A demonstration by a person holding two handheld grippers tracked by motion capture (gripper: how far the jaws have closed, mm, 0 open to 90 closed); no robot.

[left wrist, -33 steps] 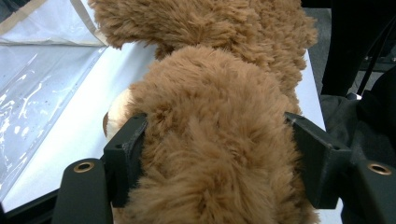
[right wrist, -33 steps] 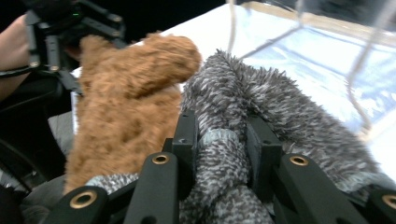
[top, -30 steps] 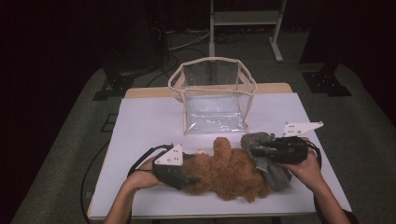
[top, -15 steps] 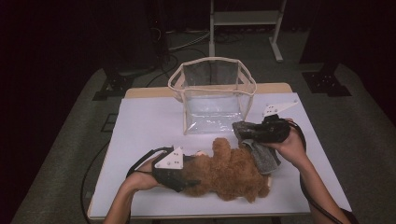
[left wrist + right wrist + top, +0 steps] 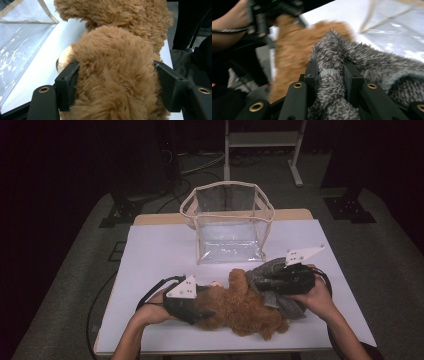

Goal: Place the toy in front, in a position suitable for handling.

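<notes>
Dressing the brown teddy bear [image 5: 235,307] looks like the work in hand: it lies low in the centre of the high view on the white table [image 5: 160,250], below the clear bag [image 5: 230,222]. At lower left, the left gripper [image 5: 116,82] is clamped on the bear's plush body, fur bulging over both jaws. At centre right, the right gripper [image 5: 332,75] has its jaws pinched tight on a fold of the grey knitted garment [image 5: 372,67], which drapes against the bear's upper end. That view is blurred, so how deep the fold sits is uncertain. Pulling sideways on so thin a pinch could slip the knit free, or drag the bear out of the left gripper's hold.
</notes>
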